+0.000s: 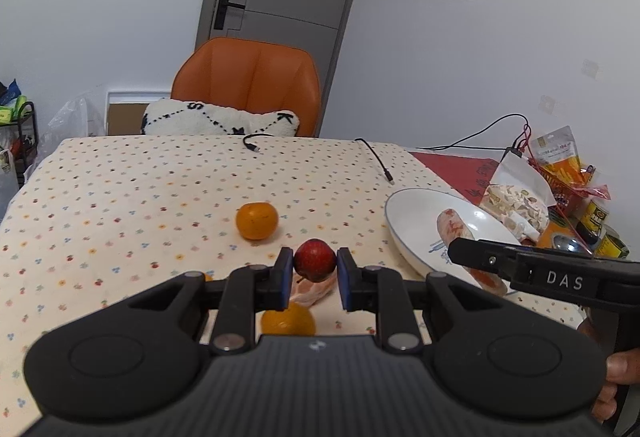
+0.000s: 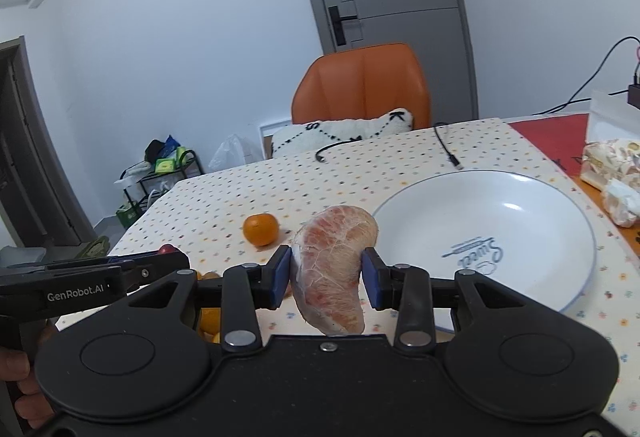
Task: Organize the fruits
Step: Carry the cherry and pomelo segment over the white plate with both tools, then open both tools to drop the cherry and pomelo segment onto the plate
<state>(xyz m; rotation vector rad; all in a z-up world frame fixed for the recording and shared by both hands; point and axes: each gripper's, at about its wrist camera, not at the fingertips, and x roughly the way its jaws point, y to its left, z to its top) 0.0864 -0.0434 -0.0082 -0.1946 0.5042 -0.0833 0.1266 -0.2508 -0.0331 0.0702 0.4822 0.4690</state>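
**Both grippers loaded above the dotted worktop**

Counted: two hand-held grippers, one white plate [image 2: 520,193], one small red fruit [image 1: 315,260], and two peeled pomelo segments, one held and one lying on the cloth. Oranges: one whole orange [image 1: 256,220] stands clear; at least one more shows below the fingers.

The left hand-held gripper [image 1: 313,271] is pinched narrow on the red fruit, held above the worktop [image 1: 120,189]. The right hand-held gripper [image 2: 327,273] is clamped on the held pomelo segment [image 2: 334,269], just left of the empty plate.

The second segment [image 1: 316,291] lies under the left gripper. Two loose black cables [image 1: 376,159] trail across the far cloth; snack bags [image 1: 516,197] crowd the plate's right side. An orange chair [image 1: 248,81] stands behind.
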